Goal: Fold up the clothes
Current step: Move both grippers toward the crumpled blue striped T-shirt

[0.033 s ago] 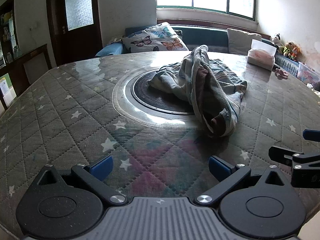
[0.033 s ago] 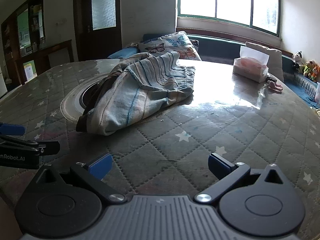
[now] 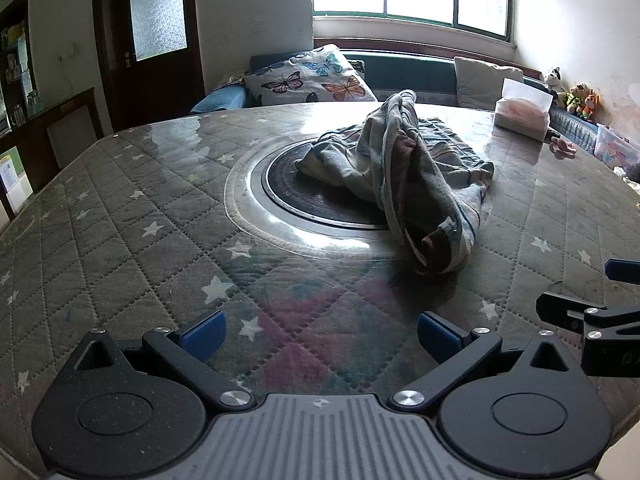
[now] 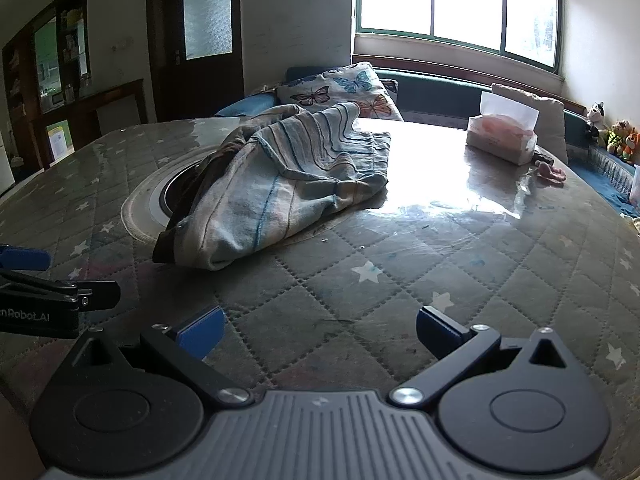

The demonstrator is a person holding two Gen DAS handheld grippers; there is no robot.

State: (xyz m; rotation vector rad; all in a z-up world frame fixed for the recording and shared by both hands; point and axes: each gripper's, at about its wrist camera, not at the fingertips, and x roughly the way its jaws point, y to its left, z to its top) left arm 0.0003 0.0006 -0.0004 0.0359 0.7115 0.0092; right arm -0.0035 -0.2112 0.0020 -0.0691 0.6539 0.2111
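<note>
A crumpled striped garment (image 3: 404, 184) in pale blue and grey lies in a heap on the quilted star-pattern table cover (image 3: 120, 240), partly over a round dark inset. It also shows in the right wrist view (image 4: 280, 184). My left gripper (image 3: 320, 336) is open and empty, low over the cover, well short of the garment. My right gripper (image 4: 318, 330) is open and empty, also short of the garment. The right gripper shows at the right edge of the left wrist view (image 3: 600, 320). The left gripper shows at the left edge of the right wrist view (image 4: 48, 292).
The round dark inset (image 3: 320, 196) with a shiny ring sits mid-table. A tissue box (image 4: 502, 136) stands at the far right of the table, a small pink object (image 4: 550, 172) beside it. A bench with butterfly cushions (image 3: 312, 80) runs behind, under the window.
</note>
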